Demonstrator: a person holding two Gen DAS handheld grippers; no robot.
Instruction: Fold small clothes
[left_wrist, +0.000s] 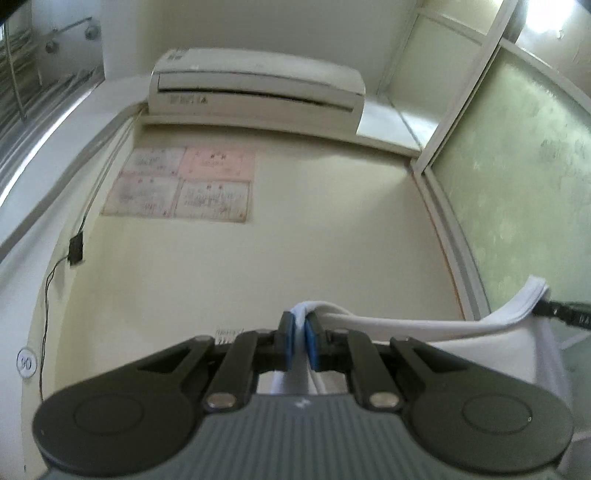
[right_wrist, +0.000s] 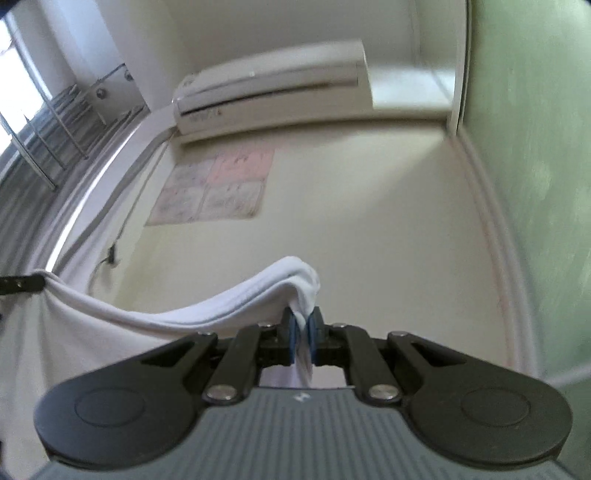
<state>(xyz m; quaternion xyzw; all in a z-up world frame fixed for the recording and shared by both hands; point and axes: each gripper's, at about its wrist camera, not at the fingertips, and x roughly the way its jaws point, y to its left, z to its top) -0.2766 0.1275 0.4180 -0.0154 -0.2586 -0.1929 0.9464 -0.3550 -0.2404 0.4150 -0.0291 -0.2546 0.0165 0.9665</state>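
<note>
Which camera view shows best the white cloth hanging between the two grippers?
The right wrist view: the white cloth sags in a long fold from the right gripper toward the left gripper. The left wrist view shows a narrower strip.

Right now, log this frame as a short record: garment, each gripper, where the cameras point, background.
garment: white cloth, held up between both grippers, sagging in the middle
left gripper: shut on one end of the cloth
right gripper: shut on the other end, fabric bunched above the pads
camera aim: upward at the wall
background: air conditioner, four paper notices, green glass partition
</note>
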